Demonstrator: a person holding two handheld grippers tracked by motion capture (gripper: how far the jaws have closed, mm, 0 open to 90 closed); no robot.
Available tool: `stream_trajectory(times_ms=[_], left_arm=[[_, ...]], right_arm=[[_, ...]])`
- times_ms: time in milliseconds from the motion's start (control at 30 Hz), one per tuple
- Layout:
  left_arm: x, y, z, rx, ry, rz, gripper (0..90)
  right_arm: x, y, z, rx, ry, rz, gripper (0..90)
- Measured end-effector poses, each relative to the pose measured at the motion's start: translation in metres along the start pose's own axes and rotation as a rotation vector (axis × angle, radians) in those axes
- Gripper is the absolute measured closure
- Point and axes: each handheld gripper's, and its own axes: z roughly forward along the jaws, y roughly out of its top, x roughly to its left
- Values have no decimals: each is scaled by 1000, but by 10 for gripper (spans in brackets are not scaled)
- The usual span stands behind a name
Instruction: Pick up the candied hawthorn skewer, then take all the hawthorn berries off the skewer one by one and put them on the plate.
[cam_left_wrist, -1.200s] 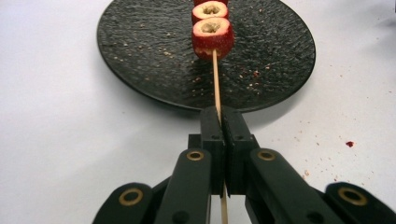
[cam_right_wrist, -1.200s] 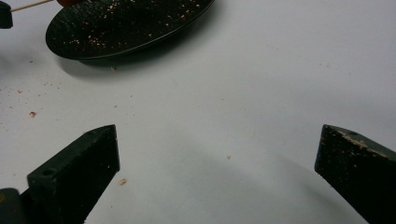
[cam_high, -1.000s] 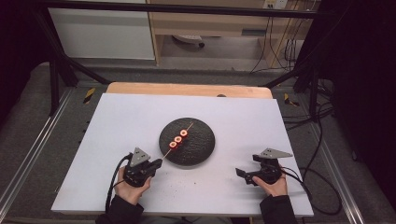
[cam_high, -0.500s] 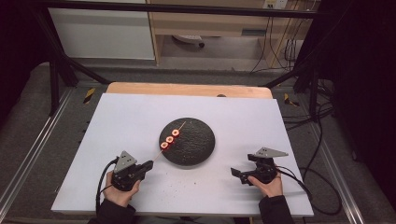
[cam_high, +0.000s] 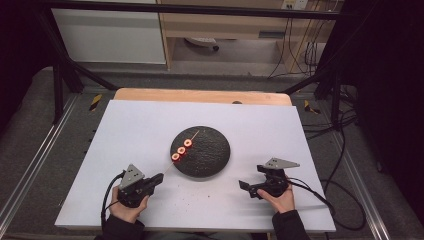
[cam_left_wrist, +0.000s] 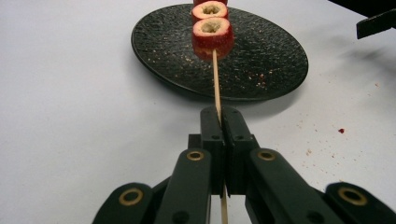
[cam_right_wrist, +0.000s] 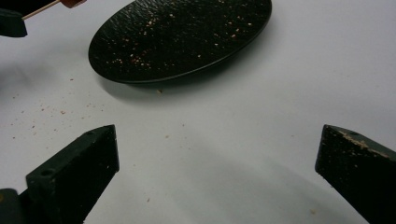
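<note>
- Step in hand, as I read it: handling the skewer (cam_left_wrist: 216, 74) by its bare end; the left gripper (cam_left_wrist: 219, 122) has its jaws pressed together on the stick, pinching it just short of the first piece
- Skewer location: it runs from the left gripper up and over the near-left edge of the black plate (cam_high: 212, 157); three red rings with pale centres (cam_high: 181, 149) are threaded on it, lined up diagonally over the plate's left part; from the left gripper view the nearest ring (cam_left_wrist: 212, 37) sits above the plate surface, so the loaded end looks lifted or tilted rather than lying flat; cannot tell if the far tip touches the plate
- Right gripper (cam_right_wrist: 217, 177): jaws spread wide, holding nothing; it sits on the white table (cam_high: 135, 125) to the right of the plate, apart from it, aimed at its rim
- Container check: the plate carries crumbs and specks, plus the skewer over it; more crumbs on the table near the plate's edge
- Next move, judgement only: either carry the skewer clear of the plate or bring the right gripper in to strip a ring off; both need the left pinch kept firm and the stick level, else the rings could slide; a thin stick may twist in the jaws
</note>
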Motion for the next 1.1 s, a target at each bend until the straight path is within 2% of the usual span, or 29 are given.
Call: stream_trajectory(times_ms=[367,567,800,867,1000,1100], left_arm=[[0,-1,-1,-8,-1,-4,882],[-1,1,-2,-19,4,1,883],[-3,0,-3,-24,3,9,883],[-3,0,-3,-24,2,11,883],[-5,0,-3,-31,-1,10,883],[-5,0,-3,-33,-1,12,882]], right_arm=[[14,9,11,-1,20,-6,7],[23,20,20,-8,20,-8,7],[43,44,34,-41,37,-21,7],[44,46,35,-43,38,-21,8],[55,62,47,-66,54,-9,11],[57,67,51,-75,61,-1,16]])
